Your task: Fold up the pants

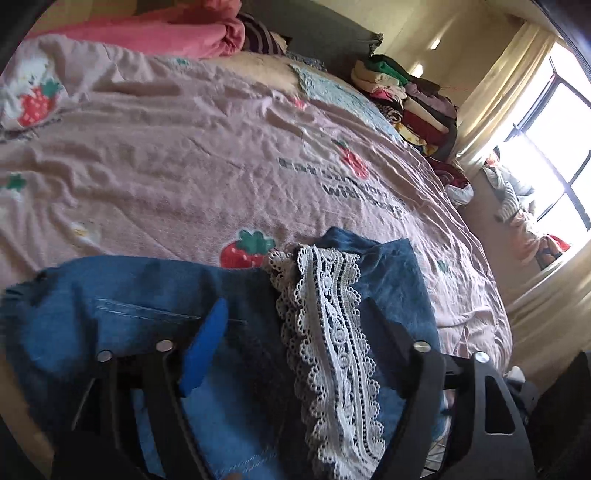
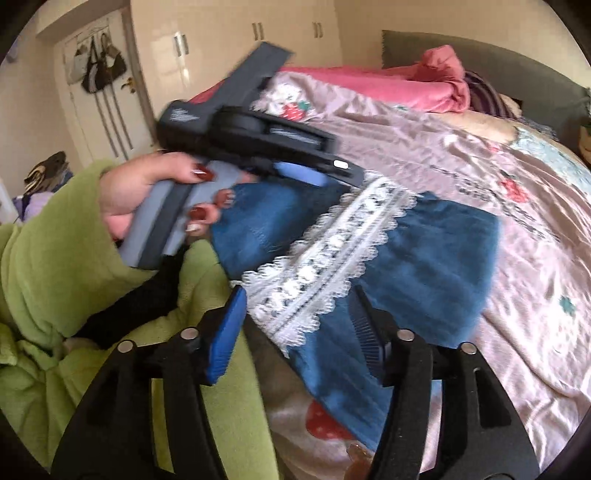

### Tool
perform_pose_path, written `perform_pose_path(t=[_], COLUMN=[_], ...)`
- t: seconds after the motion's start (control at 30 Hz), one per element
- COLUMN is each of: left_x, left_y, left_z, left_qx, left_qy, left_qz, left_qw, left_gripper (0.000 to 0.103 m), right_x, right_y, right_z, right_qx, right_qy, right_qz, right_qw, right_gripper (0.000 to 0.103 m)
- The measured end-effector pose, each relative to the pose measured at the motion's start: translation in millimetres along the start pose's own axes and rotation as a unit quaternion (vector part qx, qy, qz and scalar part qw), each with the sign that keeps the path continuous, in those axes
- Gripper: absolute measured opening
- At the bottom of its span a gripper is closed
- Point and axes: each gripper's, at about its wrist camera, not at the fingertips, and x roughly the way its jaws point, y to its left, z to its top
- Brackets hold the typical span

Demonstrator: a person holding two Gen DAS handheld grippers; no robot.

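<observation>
Blue denim pants (image 1: 129, 314) lie folded on the bed, with a white lace strip (image 1: 332, 332) running down one side. My left gripper (image 1: 295, 332) hangs open just over them, its blue pad and black finger astride the lace, pressing on nothing. In the right wrist view the same pants (image 2: 424, 258) and lace (image 2: 332, 251) lie below my right gripper (image 2: 299, 328), which is also open and holds nothing. A hand (image 2: 147, 184) in a green sleeve holds the left gripper over the far end of the pants.
The bed has a pink strawberry sheet (image 1: 166, 166). A pink blanket (image 1: 177, 33) lies at the headboard and a pile of folded clothes (image 1: 413, 103) sits at the far edge by the window (image 1: 554, 166). Wardrobes (image 2: 240, 37) and a door hung with bags (image 2: 99, 66) stand beyond.
</observation>
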Motion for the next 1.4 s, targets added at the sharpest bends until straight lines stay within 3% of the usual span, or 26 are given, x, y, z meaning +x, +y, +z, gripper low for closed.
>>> perform_pose_path(t=[0.13,0.2,0.33,0.47,0.63,0.83,0.87,0.93,1.17,1.27,1.33,1.4], left_x=[-20.9,-32.1,-47.8,-59.6,-64.8,-63.4,-62.0,-60.4,-36.4,-17.5,-0.4,7.9], left_y=[-5.9,-10.1,-20.1,-33.5,-34.7,-37.8,-40.5,-47.0,-67.8,-72.4,-68.6,-62.2], left_z=[-0.8,-2.8,-8.1,-16.4,-29.3,-52.8,-55.6,-63.7,-89.2,-101.4,-108.0,-112.7], left_qx=[0.016,0.022,0.043,0.078,0.082,0.081,0.087,0.110,0.153,0.179,0.186,0.182], left_qy=[-0.019,-0.027,-0.041,-0.056,-0.044,-0.033,-0.035,-0.038,0.015,0.047,0.078,0.085], left_qz=[0.020,0.033,0.038,0.069,0.094,0.090,0.085,0.076,0.041,0.066,0.093,0.096], left_qw=[0.9995,0.9989,0.9975,0.9929,0.9912,0.9921,0.9920,0.9903,0.9872,0.9804,0.9751,0.9748], left_gripper=[0.080,0.098,0.098,0.098,0.098,0.098,0.098,0.098,0.098,0.098,0.097,0.098], right_x=[-12.2,-14.1,-24.9,-32.3,-36.8,-31.2,-28.5,-18.7,8.8,25.0,29.7,29.8], right_y=[-9.3,-16.1,-22.6,-31.5,-36.1,-35.3,-34.5,-33.9,-38.2,-44.5,-50.7,-51.5], right_z=[-4.6,-4.3,-6.7,-8.1,-9.1,-8.4,-8.7,-11.3,-27.1,-38.6,-44.3,-45.8], right_qx=[0.021,0.028,0.040,0.049,0.055,0.049,0.045,0.036,0.036,0.038,0.050,0.051], right_qy=[-0.011,-0.015,-0.025,-0.034,-0.036,-0.029,-0.022,0.000,0.049,0.084,0.091,0.088], right_qz=[-0.022,-0.032,-0.050,-0.061,-0.073,-0.067,-0.070,-0.075,-0.067,-0.081,-0.077,-0.074], right_qw=[0.999,0.999,0.998,0.996,0.995,0.996,0.996,0.997,0.996,0.992,0.992,0.992], right_gripper=[0.064,0.066,0.068,0.068,0.070,0.070,0.069,0.055,0.045,0.045,0.045,0.045])
